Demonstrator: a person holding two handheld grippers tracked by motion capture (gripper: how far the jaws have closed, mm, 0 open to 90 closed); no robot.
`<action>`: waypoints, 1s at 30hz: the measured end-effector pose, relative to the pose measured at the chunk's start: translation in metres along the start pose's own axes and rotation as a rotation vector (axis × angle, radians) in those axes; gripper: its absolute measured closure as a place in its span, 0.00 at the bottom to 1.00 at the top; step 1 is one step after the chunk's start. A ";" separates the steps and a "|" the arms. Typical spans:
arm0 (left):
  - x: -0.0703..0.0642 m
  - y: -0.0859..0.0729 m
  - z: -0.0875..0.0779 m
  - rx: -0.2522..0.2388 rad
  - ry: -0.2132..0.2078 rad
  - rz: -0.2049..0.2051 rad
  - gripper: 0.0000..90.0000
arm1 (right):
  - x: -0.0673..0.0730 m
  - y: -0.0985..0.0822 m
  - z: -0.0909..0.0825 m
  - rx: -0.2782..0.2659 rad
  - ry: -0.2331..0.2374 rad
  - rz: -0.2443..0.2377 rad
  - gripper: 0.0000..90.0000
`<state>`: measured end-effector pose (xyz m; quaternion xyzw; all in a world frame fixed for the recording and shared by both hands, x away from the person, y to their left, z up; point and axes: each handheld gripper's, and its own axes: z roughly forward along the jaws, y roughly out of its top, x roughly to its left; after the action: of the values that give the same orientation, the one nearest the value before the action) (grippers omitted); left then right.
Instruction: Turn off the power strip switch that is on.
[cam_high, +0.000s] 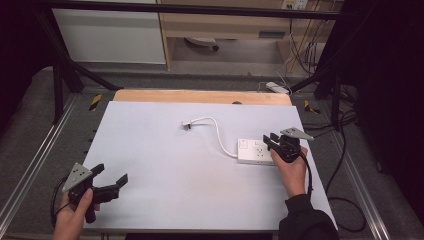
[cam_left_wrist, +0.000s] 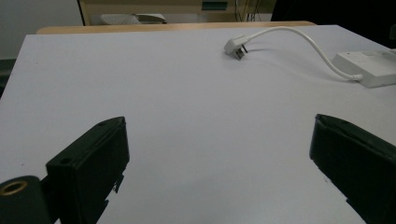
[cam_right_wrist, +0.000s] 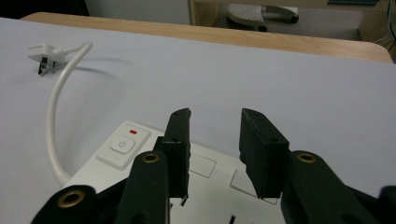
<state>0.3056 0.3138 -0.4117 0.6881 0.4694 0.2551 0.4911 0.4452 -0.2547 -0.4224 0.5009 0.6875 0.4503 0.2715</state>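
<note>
- The right gripper (cam_high: 272, 140) is hanging over the near right end of the white power strip (cam_high: 255, 151), which is lying toward the right edge of the white worktop (cam_high: 165, 165).
- In the right gripper view its jaws are standing partly spread above the strip's socket face, and nothing is sitting between them; the pads are not pressing on the strip as far as I can tell.
- The strip's power button (cam_right_wrist: 122, 144), with a small red mark beside it, is sitting at the end where the cord leaves, off to the left of the jaws.
- The white cord (cam_high: 218, 131) is curling away from the strip toward the far middle of the worktop, ending in the plug (cam_high: 187, 124), which is lying loose on its side with its pins showing.
- The left gripper (cam_high: 111, 177) is waiting near the near left corner, jaws spread wide and empty, well apart from everything.
- My read: the right hand is working at the strip's body, either letting go of it or settling it in place.
- What comes next looks like the plug: one gripper reaching across to the far middle, closing on the plug's body rather than its pins, while the strip is kept from sliding.
</note>
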 end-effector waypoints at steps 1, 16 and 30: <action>0.000 0.000 0.000 0.000 0.000 0.001 0.05 | 0.001 0.001 0.000 -0.002 0.003 0.000 0.66; 0.000 0.000 -0.001 -0.003 0.007 0.005 0.05 | 0.015 0.010 -0.002 -0.002 0.020 0.012 0.23; 0.003 0.000 0.001 0.002 0.025 -0.003 0.05 | 0.018 0.019 -0.015 -0.061 0.049 0.017 0.04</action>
<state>0.3074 0.3157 -0.4125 0.6846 0.4767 0.2624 0.4851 0.4348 -0.2411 -0.3973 0.4871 0.6757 0.4852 0.2660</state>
